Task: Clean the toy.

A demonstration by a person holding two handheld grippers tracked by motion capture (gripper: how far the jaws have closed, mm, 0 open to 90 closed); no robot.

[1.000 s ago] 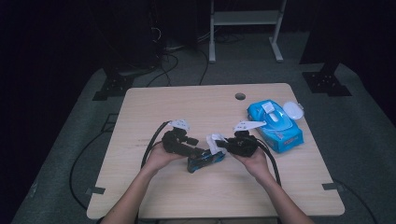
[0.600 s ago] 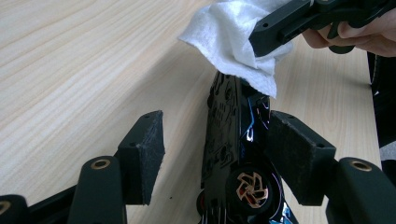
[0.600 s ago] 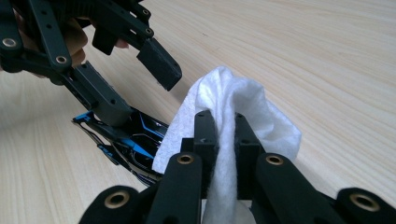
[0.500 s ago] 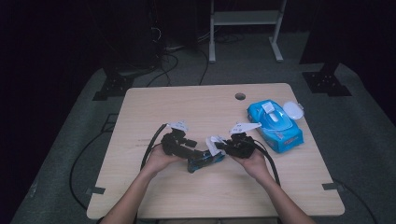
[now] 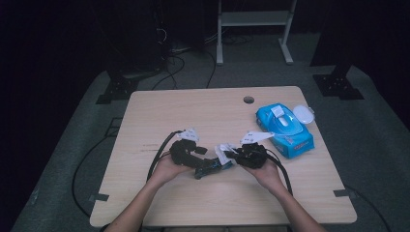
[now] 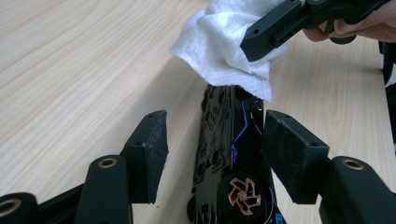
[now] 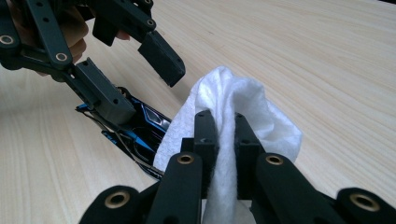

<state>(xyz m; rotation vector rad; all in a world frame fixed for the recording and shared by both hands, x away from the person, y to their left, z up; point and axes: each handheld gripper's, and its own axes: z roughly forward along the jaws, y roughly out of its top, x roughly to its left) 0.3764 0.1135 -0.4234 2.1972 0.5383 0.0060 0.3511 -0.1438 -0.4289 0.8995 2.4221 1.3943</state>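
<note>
Right now the black-and-blue toy car (image 6: 229, 154) lies on its side on the table (image 5: 159, 116), between your left gripper's (image 6: 212, 154) parted jaws, which have just been closing. Your right gripper (image 7: 223, 140) pinches a white wipe (image 7: 261, 116) against the car's end.

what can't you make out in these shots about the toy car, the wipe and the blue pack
- Toy car: in the left gripper view its far end is covered by the white wipe; its near end is cut off by the bottom edge.
- Left gripper: whether its pads press the car is unclear.
- Wipe in the right gripper view: its lower part is hidden behind the right gripper.
- Blue wipes pack: print too small in the high view.
</note>
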